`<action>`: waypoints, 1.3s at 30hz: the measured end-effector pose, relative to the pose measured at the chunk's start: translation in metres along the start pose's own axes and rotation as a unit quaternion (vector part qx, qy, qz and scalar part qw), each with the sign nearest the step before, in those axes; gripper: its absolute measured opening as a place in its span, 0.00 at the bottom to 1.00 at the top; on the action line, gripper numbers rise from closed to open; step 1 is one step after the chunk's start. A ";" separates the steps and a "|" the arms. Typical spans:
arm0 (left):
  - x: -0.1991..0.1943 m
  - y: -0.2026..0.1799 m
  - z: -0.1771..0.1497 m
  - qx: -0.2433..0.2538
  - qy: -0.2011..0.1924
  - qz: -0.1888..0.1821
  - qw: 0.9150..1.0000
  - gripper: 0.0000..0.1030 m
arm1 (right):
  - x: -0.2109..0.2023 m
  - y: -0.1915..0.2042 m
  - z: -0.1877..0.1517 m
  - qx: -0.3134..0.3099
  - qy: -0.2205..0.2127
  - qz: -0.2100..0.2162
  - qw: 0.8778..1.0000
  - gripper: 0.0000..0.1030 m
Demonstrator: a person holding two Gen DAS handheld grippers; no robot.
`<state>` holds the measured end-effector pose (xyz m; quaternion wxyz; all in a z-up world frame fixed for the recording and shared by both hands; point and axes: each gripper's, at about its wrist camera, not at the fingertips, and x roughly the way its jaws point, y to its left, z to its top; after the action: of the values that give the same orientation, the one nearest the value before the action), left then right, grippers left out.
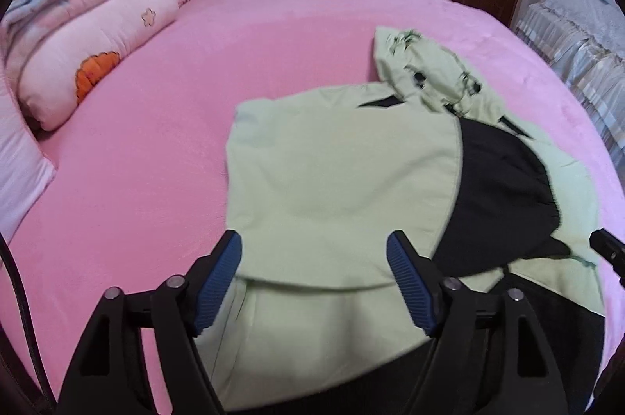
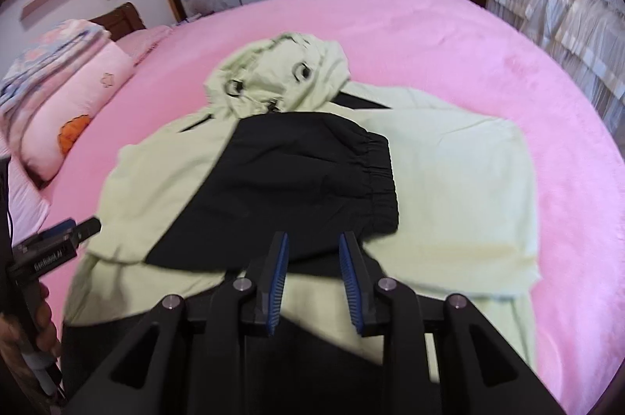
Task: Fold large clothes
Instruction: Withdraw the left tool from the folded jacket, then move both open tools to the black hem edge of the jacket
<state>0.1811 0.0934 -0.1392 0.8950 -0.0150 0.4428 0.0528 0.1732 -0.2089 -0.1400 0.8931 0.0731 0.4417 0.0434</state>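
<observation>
The hooded jacket (image 2: 449, 180) lies flat on the bed (image 2: 488, 36), pale green with black panels. Its hood (image 2: 281, 75) points toward the far edge of the bed and its hem lies at the near edge, so the long axis runs from near to far, directly ahead of both grippers. Both sleeves appear folded inward: the green side sections lie over the body, and a black cuffed section (image 2: 304, 180) rests across the centre.

The left gripper (image 1: 314, 284) hovers above the near-left part of the jacket. Its fingers stand wide apart and grip nothing. The right gripper (image 2: 314, 284) hovers above the near-centre, just short of the black section. Its fingers stand a moderate gap apart, also empty.

Judged from this layout, the lengthwise folds are done and a crosswise fold remains. That move requires the hem to travel along the long axis toward the hood. Both grippers are positioned at the hem end, well apart from the hood; neither is clearly nearer. A rolled quilt (image 1: 97, 36) lies at the far-left corner, clear of the jacket.
</observation>
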 end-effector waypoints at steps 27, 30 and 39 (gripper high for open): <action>-0.265 0.023 -0.116 -0.025 -0.102 -0.020 0.994 0.87 | -0.249 0.029 -0.101 -0.036 -0.131 0.031 0.990 0.46; -0.274 0.024 -0.131 -0.018 -0.107 -0.019 0.994 0.89 | -0.257 0.025 -0.114 -0.032 -0.135 0.030 0.990 0.47; -0.239 0.038 -0.177 -0.002 -0.040 -0.051 0.998 0.91 | -0.245 -0.006 -0.164 -0.031 -0.112 -0.004 0.993 0.52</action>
<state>-0.1066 0.0984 -0.0558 0.9135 -0.0372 0.4051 0.0085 -0.1055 -0.2348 -0.0476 0.9389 0.0481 0.3378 0.0453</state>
